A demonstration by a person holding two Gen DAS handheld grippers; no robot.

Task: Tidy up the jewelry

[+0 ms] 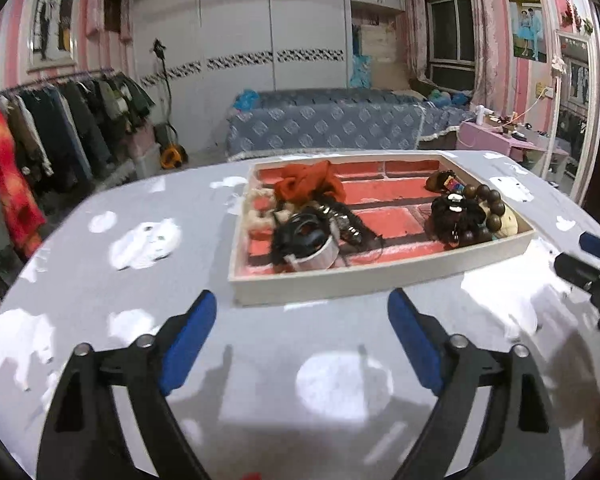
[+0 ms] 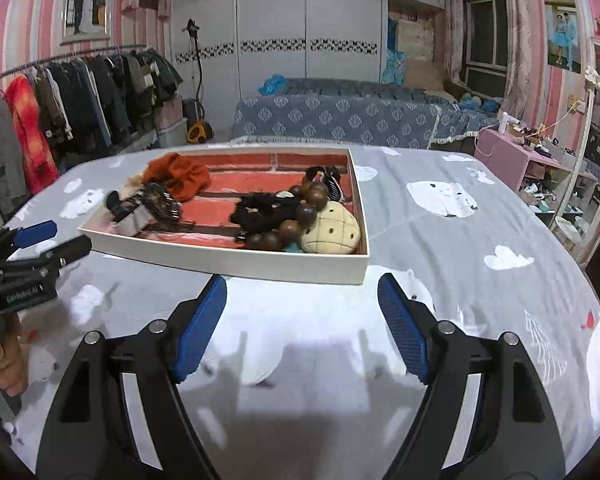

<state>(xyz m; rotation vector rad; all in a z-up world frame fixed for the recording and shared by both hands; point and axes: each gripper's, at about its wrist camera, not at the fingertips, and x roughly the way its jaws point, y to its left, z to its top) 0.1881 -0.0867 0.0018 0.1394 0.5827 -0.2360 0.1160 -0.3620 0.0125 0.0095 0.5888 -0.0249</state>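
Standing at the table [image 2: 440,240], I find all the jewelry gathered inside the shallow box [image 2: 228,258]; nothing loose lies on the cloth outside it. Contents, placed rel. to the box: wooden bead bracelet [image 2: 300,210] and cream knitted pouch [image 2: 332,234] at its near right corner, black scrunchie [image 2: 260,210] just left of the beads, orange scrunchie [image 2: 180,176] toward its far left, black-and-white bangle [image 1: 312,246] plus a tangle of dark chains at its near left side. Left gripper [image 1: 302,320] is spread wide w/ nothing between the blue pads, hovering just short of the box's near wall. Right gripper [image 2: 302,308] likewise spread and empty, same side of the box. Judgement: collection approx. complete. Items sit in two heaps, not separated, so any finer sorting is outstanding. No piece is in hand atm.
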